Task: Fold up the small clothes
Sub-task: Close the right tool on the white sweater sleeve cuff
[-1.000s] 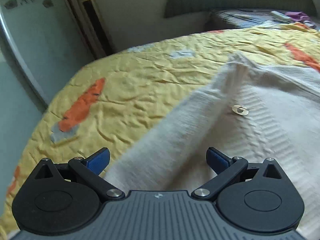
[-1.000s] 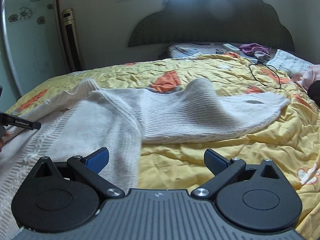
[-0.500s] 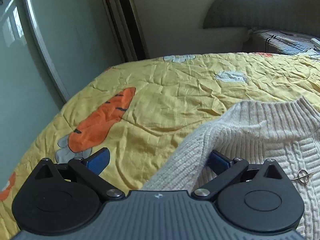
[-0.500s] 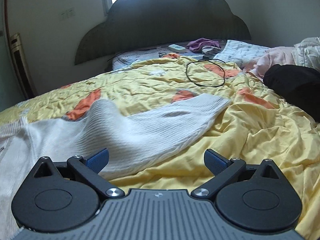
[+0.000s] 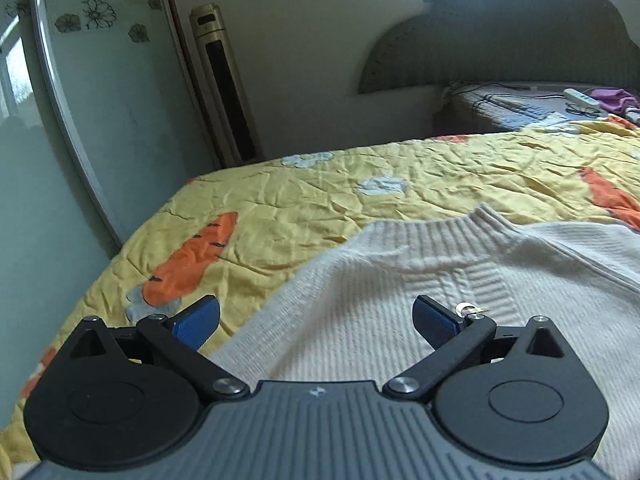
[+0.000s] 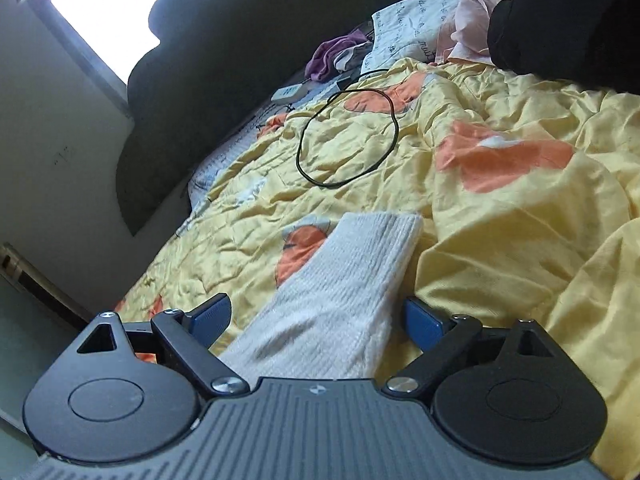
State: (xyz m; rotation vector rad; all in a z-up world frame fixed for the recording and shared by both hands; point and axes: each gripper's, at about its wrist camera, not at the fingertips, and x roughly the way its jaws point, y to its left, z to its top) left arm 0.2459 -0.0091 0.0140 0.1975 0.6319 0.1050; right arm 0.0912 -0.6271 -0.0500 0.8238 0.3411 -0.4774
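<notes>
A yellow quilt [image 5: 304,208] printed with orange carrots and pale flowers covers the bed, with a dark scalloped headboard [image 5: 500,44] at its far end. On it lies a cream knit sweater [image 5: 400,312], its ribbed collar [image 5: 436,228] toward the headboard. The left gripper [image 5: 316,316] hangs over the sweater's body with its blue pads spread wide, holding nothing. The right gripper [image 6: 316,318] is tilted and likewise wide apart; the sweater's ribbed sleeve [image 6: 344,288] runs between its pads, though contact cannot be made out. Beyond the cuff a black cable loop [image 6: 348,136] rests on the quilt, near a white remote [image 6: 287,93] and purple cloth [image 6: 332,58].
</notes>
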